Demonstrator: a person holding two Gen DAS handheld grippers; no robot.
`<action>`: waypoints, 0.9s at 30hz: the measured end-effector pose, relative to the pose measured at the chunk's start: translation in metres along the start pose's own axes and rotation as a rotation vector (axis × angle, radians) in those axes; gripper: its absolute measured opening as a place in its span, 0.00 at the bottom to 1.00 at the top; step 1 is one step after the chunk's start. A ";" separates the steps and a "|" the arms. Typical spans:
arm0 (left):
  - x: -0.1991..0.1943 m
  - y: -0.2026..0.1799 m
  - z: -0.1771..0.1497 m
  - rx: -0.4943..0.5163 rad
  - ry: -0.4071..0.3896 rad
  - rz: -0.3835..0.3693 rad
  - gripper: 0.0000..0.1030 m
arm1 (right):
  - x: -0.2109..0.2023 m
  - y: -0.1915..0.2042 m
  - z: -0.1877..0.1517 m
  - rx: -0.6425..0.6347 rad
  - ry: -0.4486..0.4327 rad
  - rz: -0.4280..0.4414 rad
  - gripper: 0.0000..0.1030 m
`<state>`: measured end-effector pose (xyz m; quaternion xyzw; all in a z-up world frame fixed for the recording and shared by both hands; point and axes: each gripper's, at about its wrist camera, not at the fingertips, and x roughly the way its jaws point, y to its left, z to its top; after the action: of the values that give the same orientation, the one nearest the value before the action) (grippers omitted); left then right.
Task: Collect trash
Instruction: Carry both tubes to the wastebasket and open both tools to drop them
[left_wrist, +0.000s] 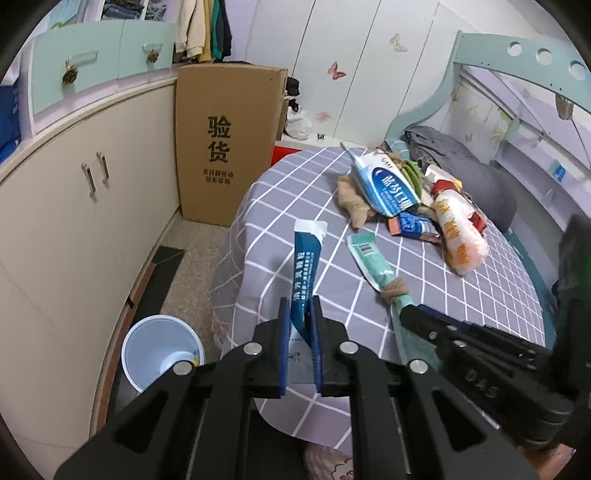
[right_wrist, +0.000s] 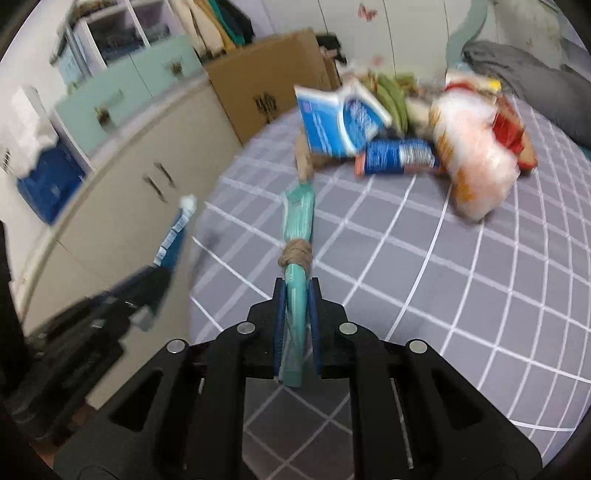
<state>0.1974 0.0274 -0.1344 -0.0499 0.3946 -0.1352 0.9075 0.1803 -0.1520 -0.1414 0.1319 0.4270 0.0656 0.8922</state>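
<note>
My left gripper (left_wrist: 300, 306) is shut on a dark blue wrapper (left_wrist: 306, 266) that sticks up over the bed's near edge. My right gripper (right_wrist: 297, 290) is shut on a teal wrapper (right_wrist: 298, 218) tied round with a brown band; that teal wrapper (left_wrist: 369, 260) and the right gripper (left_wrist: 410, 314) also show in the left wrist view. A pile of trash lies further back on the bed: a blue and white packet (left_wrist: 384, 186), a pink and orange bag (left_wrist: 460, 236), a small blue packet (left_wrist: 412, 225). A white bin (left_wrist: 162, 352) stands on the floor at lower left.
The bed has a grey checked sheet (left_wrist: 461, 306) and a dark grey blanket (left_wrist: 461, 166) at its far end. A tall cardboard box (left_wrist: 225, 144) leans by the beige cabinets (left_wrist: 74, 221). A strip of floor runs between cabinets and bed.
</note>
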 end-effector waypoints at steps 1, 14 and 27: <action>0.002 0.001 0.000 -0.001 0.001 0.004 0.10 | 0.001 0.000 0.000 -0.002 -0.003 -0.014 0.19; 0.017 0.022 0.011 -0.030 -0.002 0.017 0.10 | 0.036 0.019 0.029 -0.093 -0.024 -0.103 0.20; 0.003 0.146 0.003 -0.234 -0.008 0.159 0.10 | 0.065 0.143 0.031 -0.258 0.015 0.179 0.20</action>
<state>0.2321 0.1668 -0.1632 -0.1246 0.4069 -0.0155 0.9048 0.2443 -0.0057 -0.1294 0.0532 0.4084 0.2001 0.8890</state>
